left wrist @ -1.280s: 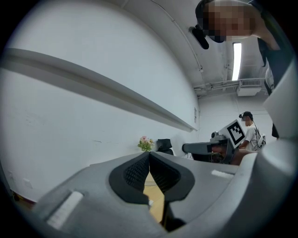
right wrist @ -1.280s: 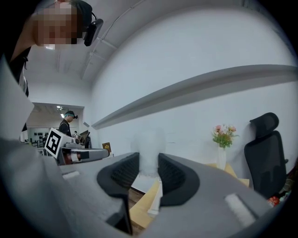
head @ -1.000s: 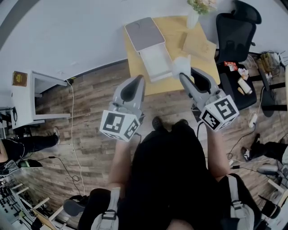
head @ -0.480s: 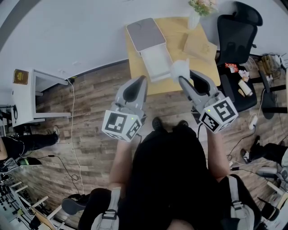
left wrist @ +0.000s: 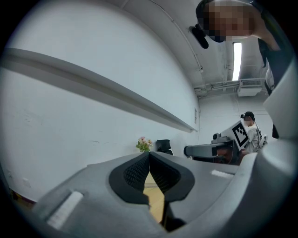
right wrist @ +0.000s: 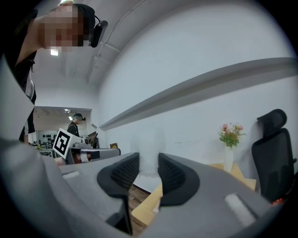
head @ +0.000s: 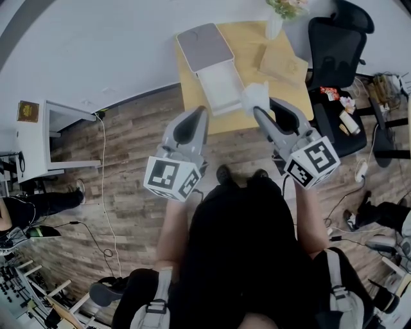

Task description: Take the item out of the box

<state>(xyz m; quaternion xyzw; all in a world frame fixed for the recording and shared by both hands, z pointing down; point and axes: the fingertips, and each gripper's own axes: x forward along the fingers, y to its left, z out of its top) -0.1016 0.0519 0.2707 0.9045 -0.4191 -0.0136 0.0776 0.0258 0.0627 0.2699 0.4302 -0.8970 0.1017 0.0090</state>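
On the yellow wooden table point(head: 192, 96) lies an open white box point(head: 221, 87), its grey lid point(head: 204, 48) folded back behind it. My right gripper point(head: 258, 110) hangs over the table's front edge just right of the box, shut on a soft white item point(head: 257, 95). In the right gripper view the white item point(right wrist: 149, 151) stands up between the pads of the right gripper point(right wrist: 149, 169). My left gripper point(head: 198, 115) sits at the table's front edge below the box. Seen in the left gripper view, this gripper point(left wrist: 149, 160) has its pads touching, nothing between them.
A vase of flowers point(head: 277, 19) and a flat brown package point(head: 284, 63) stand on the table's far right. A black office chair point(head: 337, 45) is right of the table. A white cabinet point(head: 38, 138) and a floor cable point(head: 106, 186) are at the left.
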